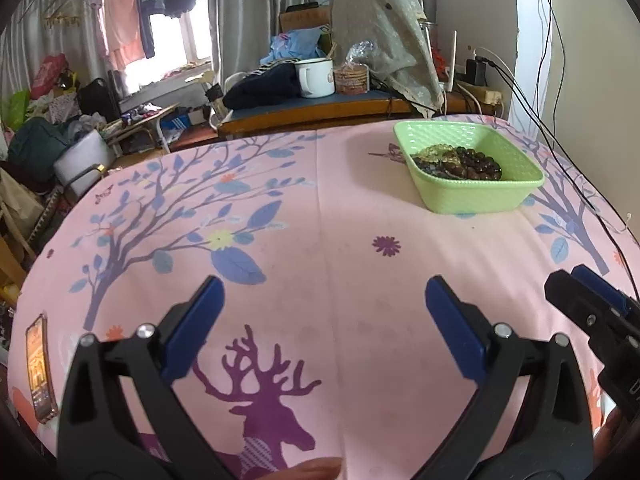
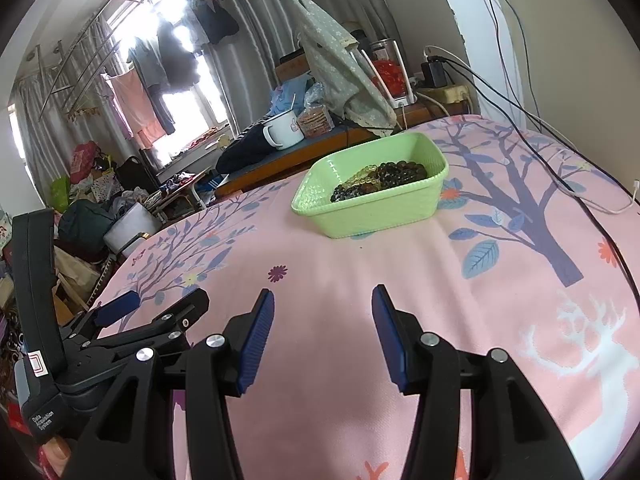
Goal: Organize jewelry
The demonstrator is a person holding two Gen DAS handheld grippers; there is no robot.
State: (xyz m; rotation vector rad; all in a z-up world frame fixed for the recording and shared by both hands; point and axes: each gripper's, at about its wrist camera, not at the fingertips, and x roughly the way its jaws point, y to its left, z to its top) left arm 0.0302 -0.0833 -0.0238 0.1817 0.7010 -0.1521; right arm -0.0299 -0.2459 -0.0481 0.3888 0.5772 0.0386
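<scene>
A light green basket tray [image 1: 476,196] stands on the pink patterned cloth at the far right; it also shows in the right wrist view [image 2: 380,212]. Inside lie bead bracelets [image 1: 460,162], dark brown, black and pale yellow, also visible in the right wrist view [image 2: 380,178]. My left gripper [image 1: 320,296] is open and empty, low over the cloth, well short of the tray. My right gripper [image 2: 322,306] is open and empty, also short of the tray. Each gripper shows at the edge of the other's view: the right one [image 1: 592,308], the left one [image 2: 156,308].
A phone [image 1: 38,364] lies on the cloth at the near left edge. Cables [image 2: 560,152] run across the cloth's right side from a wall socket. Behind the table stand a white mug [image 1: 316,77], a packet of biscuits [image 1: 352,78] and piled clothes.
</scene>
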